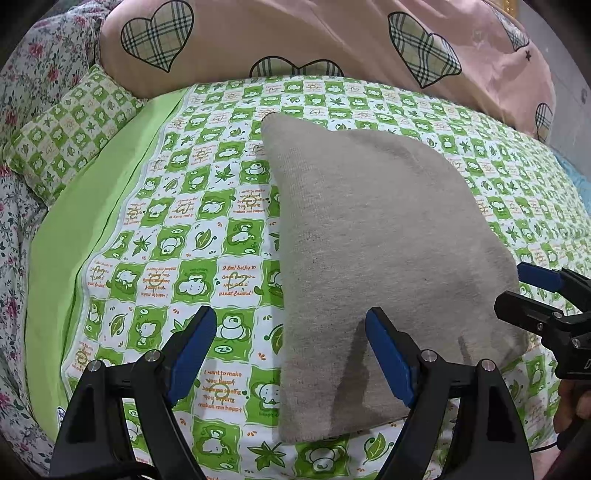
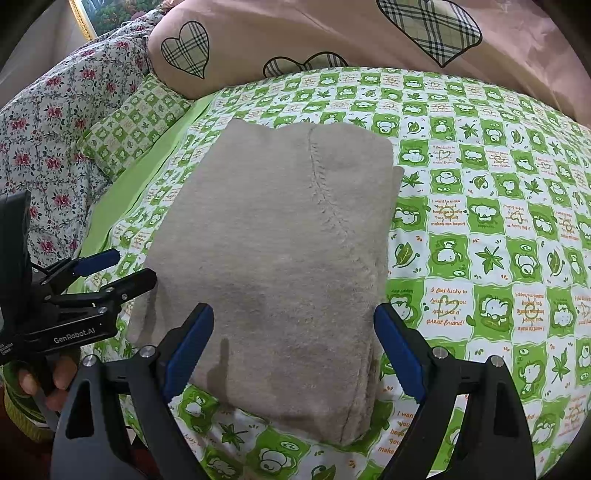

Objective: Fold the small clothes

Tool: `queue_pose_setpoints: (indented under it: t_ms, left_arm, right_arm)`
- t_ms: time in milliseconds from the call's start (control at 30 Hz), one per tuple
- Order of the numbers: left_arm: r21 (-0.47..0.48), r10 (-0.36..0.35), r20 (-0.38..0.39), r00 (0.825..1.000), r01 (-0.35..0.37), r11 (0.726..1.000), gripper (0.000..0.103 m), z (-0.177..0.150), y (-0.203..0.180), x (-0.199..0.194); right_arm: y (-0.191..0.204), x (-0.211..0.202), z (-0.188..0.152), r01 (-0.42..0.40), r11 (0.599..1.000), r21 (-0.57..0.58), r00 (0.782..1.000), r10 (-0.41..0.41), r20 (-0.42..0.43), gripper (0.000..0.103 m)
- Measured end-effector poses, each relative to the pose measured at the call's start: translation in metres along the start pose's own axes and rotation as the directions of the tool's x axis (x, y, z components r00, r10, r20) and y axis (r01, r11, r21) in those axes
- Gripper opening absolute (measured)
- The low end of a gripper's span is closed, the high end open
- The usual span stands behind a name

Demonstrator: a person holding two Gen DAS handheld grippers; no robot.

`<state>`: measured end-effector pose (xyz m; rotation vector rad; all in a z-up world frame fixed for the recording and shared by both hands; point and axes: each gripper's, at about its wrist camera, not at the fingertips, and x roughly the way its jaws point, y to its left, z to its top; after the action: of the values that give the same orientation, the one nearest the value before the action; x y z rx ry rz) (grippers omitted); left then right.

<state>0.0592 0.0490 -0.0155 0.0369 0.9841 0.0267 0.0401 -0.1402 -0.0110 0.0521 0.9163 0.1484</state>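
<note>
While both pairs of tongs stood released with nothing between their blue pads, the left gripper (image 1: 291,350) hung over the near left edge of the folded grey knitted garment (image 2: 280,266), and the right gripper (image 2: 293,347) over its near right part. The garment lay flat as a neat rectangle on the green-and-white checked cartoon bedsheet (image 2: 480,221), below the pink quilt with plaid hearts (image 1: 295,33). The folding step appeared complete or nearly so; the next move would likely call for one more fold, or for withdrawal.
</note>
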Motion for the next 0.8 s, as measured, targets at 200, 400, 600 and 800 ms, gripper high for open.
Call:
queue_pose_setpoints:
  t_ms: [200,400,600,800]
  left_arm:
    - [-0.001,0.003,0.001,1.0,-0.003,1.0,0.083,-0.0005,0.0006,-0.002]
    - [-0.007,0.002,0.002,1.0,-0.002,1.0,0.083,-0.0013,-0.0005,-0.005]
    - [-0.004,-0.004,0.005,1.0,0.004,1.0,0.083,-0.0018,-0.0027,-0.0073]
    - [-0.003,-0.008,0.006,1.0,0.008,1.0,0.083,-0.0014,-0.0032,-0.0079]
  right_arm:
    - [0.0018,-0.004,-0.001,-0.001,1.0,0.005,1.0,0.001,0.007,0.089]
    - [0.006,-0.0062,-0.0042,0.001,1.0,0.006,1.0,-0.001,0.007,0.089]
    - [0.0089,-0.0044,-0.0045,0.001,1.0,0.005,1.0,-0.001,0.005,0.09]
    - [0.0091,-0.0043,-0.0048,0.0,1.0,0.007,1.0,0.0,0.006,0.091]
